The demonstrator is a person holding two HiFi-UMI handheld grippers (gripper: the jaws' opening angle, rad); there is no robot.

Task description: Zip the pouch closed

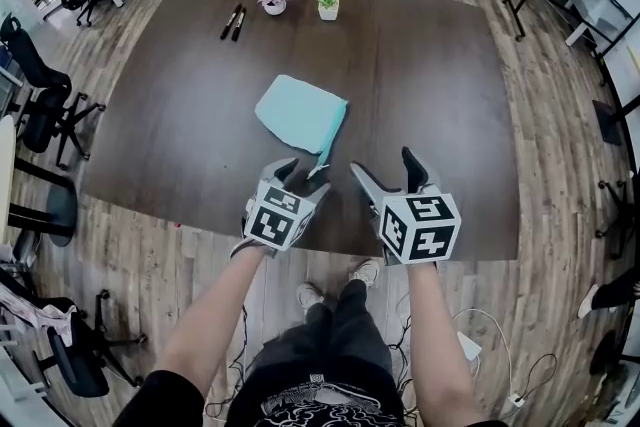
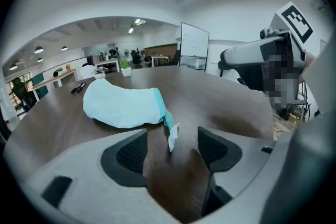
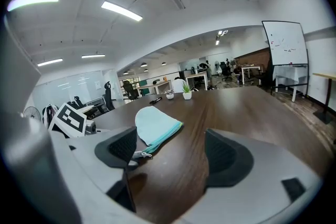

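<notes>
the pale blue pouch (image 1: 301,113) lies flat near the middle of the dark worktop (image 1: 430,85). its zipper edge is turned toward the person, so the loose zipper tab (image 2: 172,136) trails off the near corner within easy reach. the left gripper (image 1: 303,180) sits low at that corner, its fingers (image 2: 131,152) wide apart with the tab standing between them but not pinched, which looks like lining up for a grip. the right gripper (image 1: 387,173) hovers just beside it, its fingers (image 3: 226,157) also apart over bare wood with nothing between them, probably ready to steady the fabric. how far the zipper is open cannot be told.
</notes>
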